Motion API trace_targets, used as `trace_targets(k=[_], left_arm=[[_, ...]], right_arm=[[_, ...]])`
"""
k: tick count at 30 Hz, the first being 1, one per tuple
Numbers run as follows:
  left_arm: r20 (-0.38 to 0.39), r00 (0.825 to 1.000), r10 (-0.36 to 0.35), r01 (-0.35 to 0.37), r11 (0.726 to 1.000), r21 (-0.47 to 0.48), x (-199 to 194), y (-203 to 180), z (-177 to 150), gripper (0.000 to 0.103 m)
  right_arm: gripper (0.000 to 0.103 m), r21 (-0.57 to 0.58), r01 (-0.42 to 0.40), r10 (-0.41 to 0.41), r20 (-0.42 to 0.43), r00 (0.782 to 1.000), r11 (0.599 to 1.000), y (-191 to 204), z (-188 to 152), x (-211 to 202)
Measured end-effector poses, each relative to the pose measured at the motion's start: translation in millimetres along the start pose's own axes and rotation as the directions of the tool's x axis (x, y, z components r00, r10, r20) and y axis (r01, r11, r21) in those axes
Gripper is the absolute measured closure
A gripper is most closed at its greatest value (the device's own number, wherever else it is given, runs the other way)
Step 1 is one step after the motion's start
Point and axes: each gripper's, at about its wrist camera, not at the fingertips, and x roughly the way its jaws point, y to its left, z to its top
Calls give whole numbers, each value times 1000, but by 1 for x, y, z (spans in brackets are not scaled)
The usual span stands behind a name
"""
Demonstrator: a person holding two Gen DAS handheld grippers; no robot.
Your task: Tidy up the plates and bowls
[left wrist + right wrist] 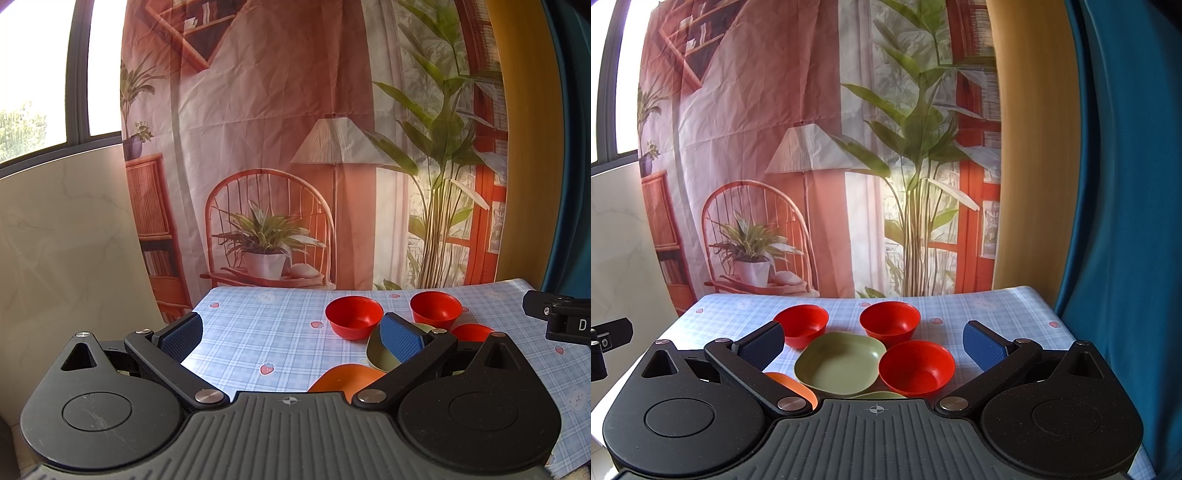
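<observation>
left wrist view:
left gripper (291, 338): fingers spread wide apart, nothing between them, held above the near part of the bench (258, 332) with its blue checked cloth.
left red bowl (354, 316): upright on the cloth, ahead and a little right of the gap.
back red bowl (436, 309): upright, to the right of the first, apart from it.
third red bowl (471, 331): only a rim shows behind the right finger's linkage.
green plate (380, 354): mostly hidden behind the right blue pad, just in front of the red bowls.
orange plate (343, 376): nearest, its edge running under the gripper body.
right gripper (561, 319): a black part pokes in at the right edge; its fingers can't be made out from here.

right wrist view:
right gripper (873, 345): fingers wide open, holding nothing, hovering over the dishes.
green plate (838, 362): in the middle of the group, its edges touching or nearly touching the three red bowls.
left red bowl (801, 325): behind and left of the plate.
back red bowl (890, 319): behind and right.
third red bowl (916, 365): close by the plate's right edge.
orange plate (792, 384): near left, partly under the left finger's linkage.
backdrop (812, 147): a printed room scene hanging behind the bench.
</observation>
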Motion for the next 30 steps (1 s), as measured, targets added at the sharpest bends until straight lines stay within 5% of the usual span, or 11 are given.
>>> trace_targets(k=[17,30], left_arm=[[34,998,46,-47,998,39,10,-2,-1,0],[-66,996,57,-57,998,2,64,5,-22,0]], right_arm=[[0,67,-28,25,50,998,997,-17,-3,0],[0,9,4,-5,73,997,1000,-15,-37,49]])
